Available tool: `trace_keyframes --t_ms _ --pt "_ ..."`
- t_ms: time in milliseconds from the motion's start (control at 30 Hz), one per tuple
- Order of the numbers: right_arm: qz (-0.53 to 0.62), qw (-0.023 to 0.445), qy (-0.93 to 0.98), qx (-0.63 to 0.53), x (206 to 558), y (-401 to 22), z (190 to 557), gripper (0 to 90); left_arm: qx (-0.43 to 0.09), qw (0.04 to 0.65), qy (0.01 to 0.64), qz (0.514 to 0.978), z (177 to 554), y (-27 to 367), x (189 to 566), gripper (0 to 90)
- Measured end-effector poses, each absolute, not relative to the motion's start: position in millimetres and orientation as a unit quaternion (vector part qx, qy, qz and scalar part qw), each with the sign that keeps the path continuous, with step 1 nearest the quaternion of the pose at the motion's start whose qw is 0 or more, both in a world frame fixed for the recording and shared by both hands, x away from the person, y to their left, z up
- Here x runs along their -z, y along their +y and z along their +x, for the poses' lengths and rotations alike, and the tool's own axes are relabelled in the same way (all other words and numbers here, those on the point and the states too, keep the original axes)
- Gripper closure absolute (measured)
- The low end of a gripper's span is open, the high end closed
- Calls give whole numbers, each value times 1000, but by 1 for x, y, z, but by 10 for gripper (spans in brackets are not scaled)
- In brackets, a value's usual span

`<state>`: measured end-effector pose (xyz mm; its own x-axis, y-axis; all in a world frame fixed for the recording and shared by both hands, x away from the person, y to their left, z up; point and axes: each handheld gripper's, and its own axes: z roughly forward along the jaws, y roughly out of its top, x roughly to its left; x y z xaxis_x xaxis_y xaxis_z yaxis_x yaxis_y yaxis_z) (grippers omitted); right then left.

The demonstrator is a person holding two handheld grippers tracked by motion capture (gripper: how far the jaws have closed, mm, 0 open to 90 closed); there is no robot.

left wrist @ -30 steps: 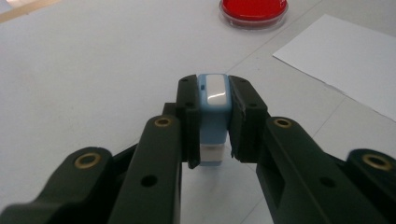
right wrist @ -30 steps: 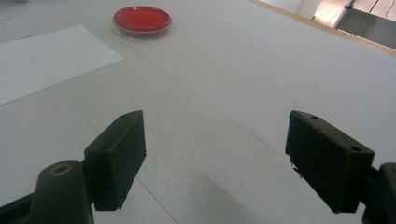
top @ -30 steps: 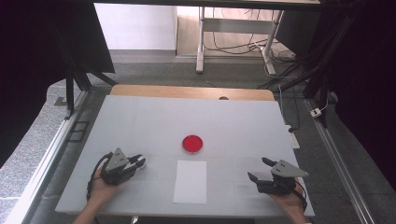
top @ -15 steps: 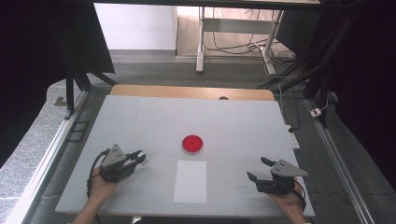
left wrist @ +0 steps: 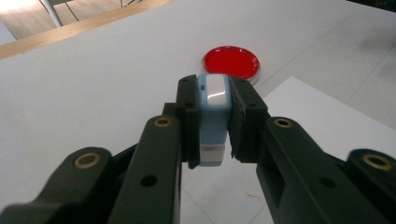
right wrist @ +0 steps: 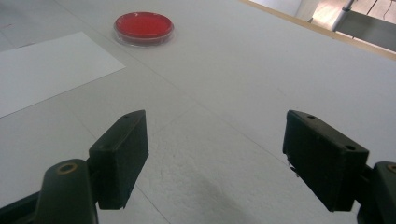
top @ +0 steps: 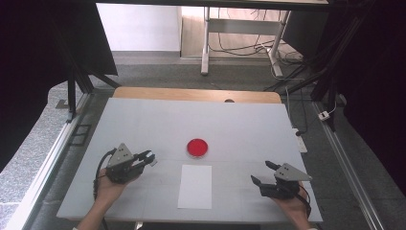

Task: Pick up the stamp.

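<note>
Left claw, lower left of high view, jaws clamped on a small blue-and-white block; block sits upright betw. the pads, top edge poking past the tips. In left gripper view the block is at frame centre, w/ red dish just behind it, upper centre. Claw is held above the counter, pointing toward dish.

Right claw, lower right of high view, jaws wide apart, nothing betw. them; low over counter.

Dish at centre of counter. White sheet just below dish, betw. the two hands, flat.
</note>
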<state>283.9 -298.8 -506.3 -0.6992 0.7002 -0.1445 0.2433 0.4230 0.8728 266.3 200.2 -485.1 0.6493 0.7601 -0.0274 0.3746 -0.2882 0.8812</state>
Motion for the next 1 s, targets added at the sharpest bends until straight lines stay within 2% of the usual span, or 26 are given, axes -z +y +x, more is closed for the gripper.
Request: trace_keyframes --t_ms 1000 --pt "289 261 806 -446 508 -296 284 215 -176 491 335 785 285 160 469 750"
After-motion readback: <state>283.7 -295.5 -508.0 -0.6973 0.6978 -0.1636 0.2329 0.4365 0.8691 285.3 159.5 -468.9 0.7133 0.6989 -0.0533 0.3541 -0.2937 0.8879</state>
